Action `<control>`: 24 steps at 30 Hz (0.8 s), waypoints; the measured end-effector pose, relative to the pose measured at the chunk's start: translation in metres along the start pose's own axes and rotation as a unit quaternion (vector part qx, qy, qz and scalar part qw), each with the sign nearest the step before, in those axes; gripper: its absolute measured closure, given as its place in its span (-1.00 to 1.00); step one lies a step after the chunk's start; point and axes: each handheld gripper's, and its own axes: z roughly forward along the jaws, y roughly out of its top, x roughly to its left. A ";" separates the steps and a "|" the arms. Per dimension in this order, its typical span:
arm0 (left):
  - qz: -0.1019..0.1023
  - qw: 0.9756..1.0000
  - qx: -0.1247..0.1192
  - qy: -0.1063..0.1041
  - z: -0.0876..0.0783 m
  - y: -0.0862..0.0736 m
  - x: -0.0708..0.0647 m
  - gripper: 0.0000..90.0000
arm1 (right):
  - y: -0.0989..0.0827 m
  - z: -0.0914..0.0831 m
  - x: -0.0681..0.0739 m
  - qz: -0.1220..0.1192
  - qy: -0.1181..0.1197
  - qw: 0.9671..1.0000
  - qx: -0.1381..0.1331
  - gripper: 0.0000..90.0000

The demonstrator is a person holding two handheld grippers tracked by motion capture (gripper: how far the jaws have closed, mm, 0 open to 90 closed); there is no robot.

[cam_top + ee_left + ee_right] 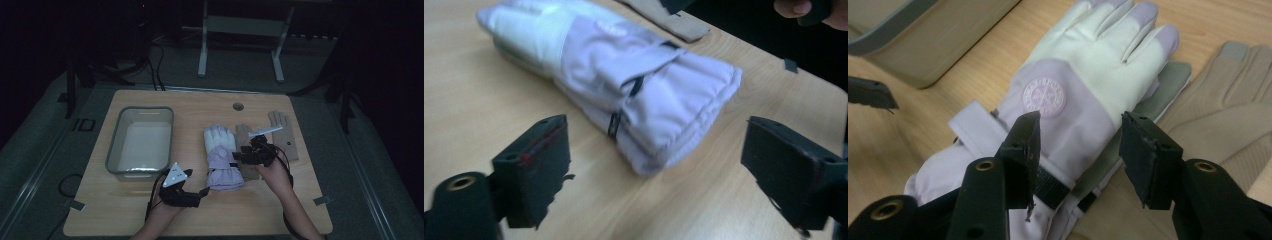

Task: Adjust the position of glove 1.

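Note:
A lilac and white padded glove (222, 155) lies in the middle of the table, fingers pointing away, with a second glove of the pair under it showing a grey palm (1158, 95). My left gripper (204, 192) sits low at the near left of the cuff (659, 115), jaws wide apart, with nothing between them. My right gripper (236, 157) hovers over the glove's wrist strap (1048, 185) from the right. Its jaws stand open a little above the fabric, one on each side of the wrist.
A grey plastic bin (116, 145) stands left of the gloves, its corner close by (923, 55). Two tan knit gloves (280, 132) lie flat to the right, next to the lilac pair (1233, 100). A round hole (238, 106) marks the table's far edge.

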 end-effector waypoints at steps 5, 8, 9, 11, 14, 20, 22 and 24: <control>-0.013 0.999 0.026 0.015 0.016 0.024 0.002 -0.56 | 0.000 0.007 0.000 0.015 -0.006 1.000 -0.008 0.12; -0.032 0.997 0.061 0.020 0.029 0.023 0.006 -0.45 | -0.008 0.013 -0.001 0.020 -0.004 1.000 0.001 0.12; -0.037 0.996 0.082 0.018 0.036 0.020 0.007 -0.45 | -0.010 0.015 -0.001 0.023 -0.003 1.000 0.006 0.12; -0.051 0.993 0.105 0.014 0.045 0.015 0.010 -0.45 | -0.016 0.021 -0.003 0.029 -0.002 0.999 0.017 0.11; -0.081 0.988 0.129 0.008 0.056 0.006 0.012 -0.45 | -0.021 0.027 -0.002 0.023 -0.017 0.999 0.038 0.04; -0.085 0.987 0.138 0.009 0.064 0.000 0.013 -0.45 | -0.028 0.036 -0.001 0.044 -0.004 0.997 0.063 -0.11; -0.084 0.986 0.142 0.009 0.066 -0.002 0.013 -0.45 | -0.031 0.042 -0.002 0.068 0.009 0.995 0.071 -0.14; -0.091 0.985 0.144 0.003 0.067 -0.003 0.016 -0.45 | -0.033 0.045 -0.007 0.093 0.025 0.992 0.077 -0.14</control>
